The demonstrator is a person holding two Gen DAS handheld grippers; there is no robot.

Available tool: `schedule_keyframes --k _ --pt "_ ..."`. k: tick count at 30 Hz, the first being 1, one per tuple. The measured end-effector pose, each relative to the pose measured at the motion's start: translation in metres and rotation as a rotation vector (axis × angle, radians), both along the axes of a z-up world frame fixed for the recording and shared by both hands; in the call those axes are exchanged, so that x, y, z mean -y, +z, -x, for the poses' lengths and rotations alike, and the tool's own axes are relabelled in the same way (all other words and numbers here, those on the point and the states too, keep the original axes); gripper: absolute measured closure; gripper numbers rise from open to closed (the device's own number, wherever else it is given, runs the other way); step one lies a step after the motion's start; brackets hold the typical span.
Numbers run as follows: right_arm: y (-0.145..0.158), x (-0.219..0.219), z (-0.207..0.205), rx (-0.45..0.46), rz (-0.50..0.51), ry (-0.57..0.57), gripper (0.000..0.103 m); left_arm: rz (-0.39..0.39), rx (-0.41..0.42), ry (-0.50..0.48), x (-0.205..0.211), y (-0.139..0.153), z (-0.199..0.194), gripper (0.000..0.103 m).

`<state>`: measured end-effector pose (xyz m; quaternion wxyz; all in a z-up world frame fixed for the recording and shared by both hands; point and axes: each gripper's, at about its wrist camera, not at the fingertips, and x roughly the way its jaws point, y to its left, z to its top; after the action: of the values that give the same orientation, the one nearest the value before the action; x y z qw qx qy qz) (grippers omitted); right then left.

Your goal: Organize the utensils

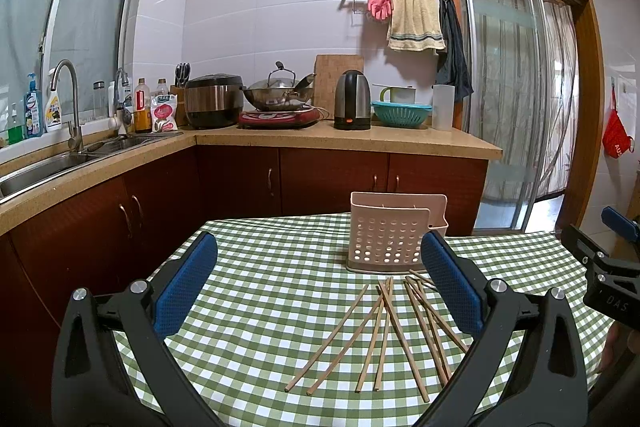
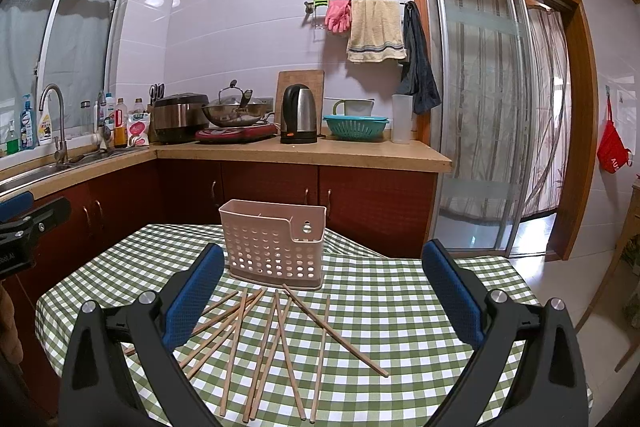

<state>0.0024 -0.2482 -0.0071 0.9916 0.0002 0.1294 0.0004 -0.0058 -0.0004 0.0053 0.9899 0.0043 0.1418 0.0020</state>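
Several wooden chopsticks (image 1: 384, 331) lie scattered on the green checked tablecloth (image 1: 272, 267), in front of a pink perforated utensil holder (image 1: 390, 233) that stands upright. My left gripper (image 1: 320, 251) is open and empty, held above the cloth, with the chopsticks between and below its blue pads. In the right wrist view the chopsticks (image 2: 276, 339) and the holder (image 2: 274, 241) show too. My right gripper (image 2: 324, 259) is open and empty above them. The right gripper also shows at the left view's right edge (image 1: 608, 263).
A kitchen counter (image 1: 320, 139) with a sink (image 1: 60, 163), rice cooker, wok, kettle (image 1: 352, 101) and teal colander stands behind the table. A sliding glass door (image 2: 492, 147) is at the right. The table's far edge is just behind the holder.
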Motion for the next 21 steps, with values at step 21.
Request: schedule_keyframes --k 21 --pt "0.0011 -0.0075 0.0014 -0.010 0.001 0.007 0.007 -0.001 -0.012 -0.003 0.0004 -0.0014 0.0008 0.004"
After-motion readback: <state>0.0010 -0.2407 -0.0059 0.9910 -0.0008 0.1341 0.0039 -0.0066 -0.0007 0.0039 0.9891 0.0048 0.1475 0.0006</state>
